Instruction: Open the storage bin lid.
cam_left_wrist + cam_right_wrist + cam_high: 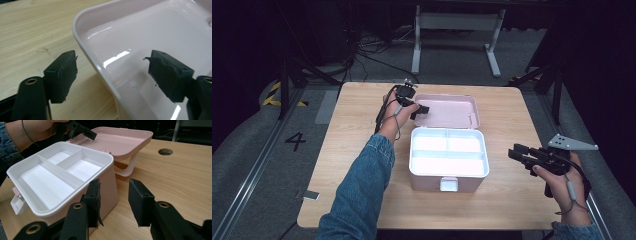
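Dark floor and a white frame stand behind the light wooden surface (362, 130) where we work. On the left, our left gripper (417, 111) sits at the far side, over the near left corner of the pink lid (452, 110), which lies flung back flat behind its box. Seen from the left gripper view, the jaws stand wide apart astride the lid's rim (85, 50), one outside over the wood and one over the glossy inside, and neither pad touches it. At the middle we have the pink box (447, 180), open, with a white tray (448, 150) split into three compartments and a small latch (448, 184) on its near wall. In the right gripper view a pale handle (127, 167) hangs under the lid's edge. On the right, near the surface's edge, our right gripper (518, 154) points left at the box, its jaws parted with nothing between them, just beside the box's wall.
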`<state>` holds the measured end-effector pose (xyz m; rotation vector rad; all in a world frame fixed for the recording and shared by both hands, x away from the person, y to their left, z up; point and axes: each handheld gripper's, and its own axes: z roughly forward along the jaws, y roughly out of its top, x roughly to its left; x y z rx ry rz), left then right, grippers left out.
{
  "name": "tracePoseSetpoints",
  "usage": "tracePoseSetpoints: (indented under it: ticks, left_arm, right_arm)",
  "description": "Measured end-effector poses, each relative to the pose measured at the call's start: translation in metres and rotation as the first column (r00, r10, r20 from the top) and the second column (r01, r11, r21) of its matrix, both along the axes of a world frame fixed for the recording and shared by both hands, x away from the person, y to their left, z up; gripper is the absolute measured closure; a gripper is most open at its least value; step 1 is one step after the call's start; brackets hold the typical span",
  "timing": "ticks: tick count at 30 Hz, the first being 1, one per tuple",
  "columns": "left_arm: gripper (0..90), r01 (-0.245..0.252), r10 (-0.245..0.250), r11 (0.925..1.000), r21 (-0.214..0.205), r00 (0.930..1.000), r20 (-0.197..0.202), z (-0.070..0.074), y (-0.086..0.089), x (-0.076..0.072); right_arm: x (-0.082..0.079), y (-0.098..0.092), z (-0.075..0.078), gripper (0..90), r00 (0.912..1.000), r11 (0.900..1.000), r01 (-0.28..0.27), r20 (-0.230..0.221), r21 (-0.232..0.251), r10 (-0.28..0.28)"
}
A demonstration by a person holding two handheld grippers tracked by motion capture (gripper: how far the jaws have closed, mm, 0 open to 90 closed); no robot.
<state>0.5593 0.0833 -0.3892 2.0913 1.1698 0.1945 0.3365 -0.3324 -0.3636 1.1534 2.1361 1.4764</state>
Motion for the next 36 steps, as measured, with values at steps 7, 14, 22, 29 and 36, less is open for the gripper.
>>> tracePoseSetpoints:
  ticks: [7, 14, 22, 29, 36]
  left_arm:
    - [21.9, -0.002, 0.002, 1.0, 0.006, 0.9965, 0.084, 0.011, 0.002, -0.006]
    - [22.0, 0.063, -0.058, 0.9977, -0.026, 0.9845, 0.166, 0.031, -0.005, -0.023]
    - [22.4, 0.159, -0.139, 0.9854, -0.062, 0.9598, 0.244, 0.066, -0.006, -0.055]
    - [22.6, 0.227, -0.19, 0.9694, -0.094, 0.9367, 0.294, 0.095, 0.015, -0.091]
    - [22.8, 0.233, -0.192, 0.9697, -0.074, 0.915, 0.355, 0.116, 0.043, -0.128]
  right_arm:
    - [0.0, -0.001, 0.0, 61.8, 1.0, 1.0, 0.001, -0.001, 0.001, -0.001]
    - [0.002, 0.001, -0.001, 60.1, 1.0, 1.0, -0.002, 0.003, -0.001, 0.002]
    - [0.004, 0.001, -0.002, 59.7, 1.0, 1.0, -0.002, -0.001, -0.008, 0.002]
    - [0.014, 0.002, -0.002, 58.9, 0.9999, 0.9998, -0.01, -0.007, -0.018, 0.01]
    - [0.031, 0.002, 0.004, 58.6, 1.0, 0.9998, -0.008, -0.003, -0.018, 0.008]
